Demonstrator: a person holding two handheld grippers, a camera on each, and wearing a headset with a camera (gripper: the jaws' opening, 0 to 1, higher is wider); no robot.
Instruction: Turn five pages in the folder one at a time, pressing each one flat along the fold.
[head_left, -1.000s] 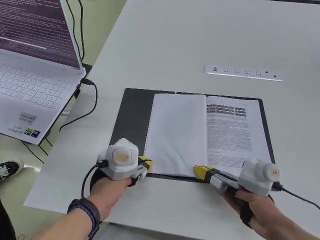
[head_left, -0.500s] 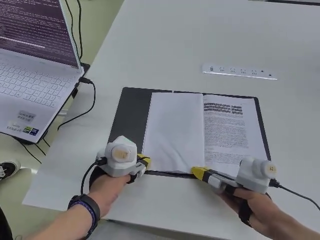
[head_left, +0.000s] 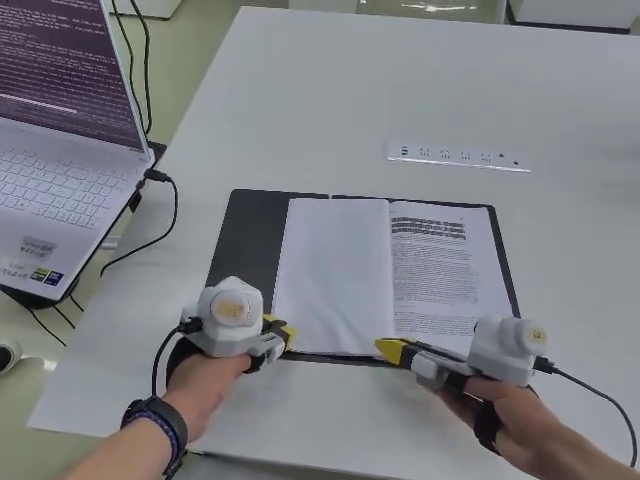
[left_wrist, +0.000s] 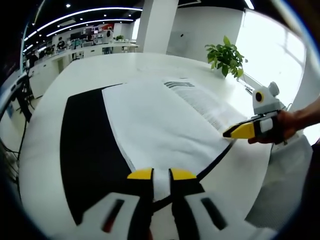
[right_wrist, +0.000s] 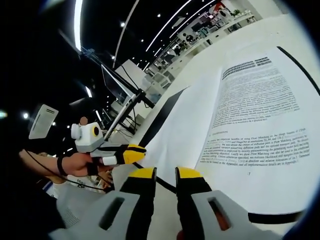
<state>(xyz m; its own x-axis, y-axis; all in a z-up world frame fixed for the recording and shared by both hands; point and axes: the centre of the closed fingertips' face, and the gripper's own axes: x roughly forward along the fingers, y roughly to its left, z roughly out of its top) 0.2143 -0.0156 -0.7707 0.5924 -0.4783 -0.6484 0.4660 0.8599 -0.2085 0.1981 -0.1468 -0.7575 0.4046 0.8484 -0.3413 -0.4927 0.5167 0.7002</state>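
The left gripper (head_left: 281, 334) has a bulky white housing with a round tan disc on top and short yellow-tipped jaws (black just behind the yellow). The right gripper (head_left: 392, 348) is the same make: white body, tan disc, yellow tip. A thin black looped cable (head_left: 163, 357) leaves the left one, and a black trailing cable (head_left: 592, 386) leaves the right. The left wrist wears a black wristband (head_left: 158, 417) with a purple edge. A black strap (head_left: 485, 431) crosses the right hand.

With jaws nearly together, left gripper (left_wrist: 161, 175) sits at the corner of the blank page (left_wrist: 160, 125), right gripper (left_wrist: 236, 132) nearby
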